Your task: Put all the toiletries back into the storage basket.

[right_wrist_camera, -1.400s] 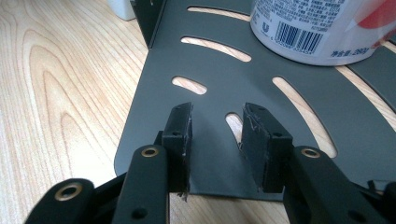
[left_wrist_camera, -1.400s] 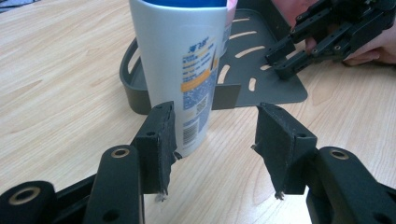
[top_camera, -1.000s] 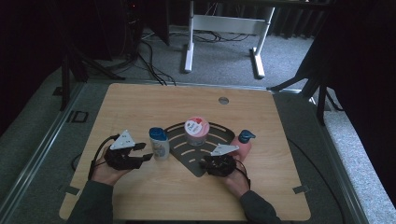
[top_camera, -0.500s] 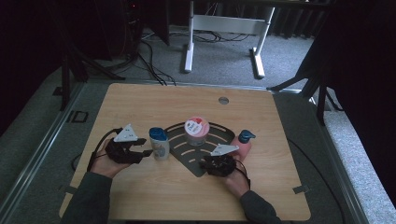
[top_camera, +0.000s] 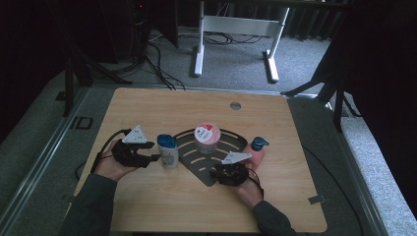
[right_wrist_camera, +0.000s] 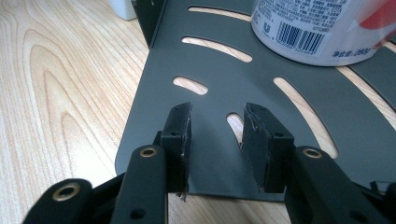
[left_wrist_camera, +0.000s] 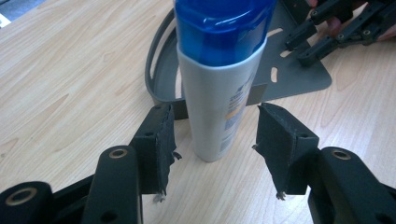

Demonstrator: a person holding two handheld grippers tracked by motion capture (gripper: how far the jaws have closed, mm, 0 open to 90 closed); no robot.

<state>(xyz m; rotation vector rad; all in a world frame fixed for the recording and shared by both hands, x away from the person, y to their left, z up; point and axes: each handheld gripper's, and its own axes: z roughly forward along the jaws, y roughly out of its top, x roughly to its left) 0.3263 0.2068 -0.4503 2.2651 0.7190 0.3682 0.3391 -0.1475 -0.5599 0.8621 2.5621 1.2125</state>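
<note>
A white bottle with a blue cap [top_camera: 168, 151] stands upright on the wooden table, just left of a dark grey fan-shaped tray [top_camera: 189, 147]. My left gripper [top_camera: 153, 158] is open at the bottle's left side. In the left gripper view the bottle [left_wrist_camera: 215, 93] stands between the pads [left_wrist_camera: 156, 140], with a gap on each side. My right gripper [top_camera: 220, 173] is open over the tray's near corner [right_wrist_camera: 243, 74], nothing between its pads [right_wrist_camera: 180, 135]. A jar with a pink lid [top_camera: 207, 137] stands on the tray.
A pink bottle with a blue pump [top_camera: 255, 151] stands at the tray's right edge, beside my right hand. A round grommet [top_camera: 235, 105] sits in the table's far side. Beyond the table are white desk legs [top_camera: 198, 54] and cables on the floor.
My left gripper has shifted a little to the right, closer around the white bottle. The right gripper has stayed where it was.
</note>
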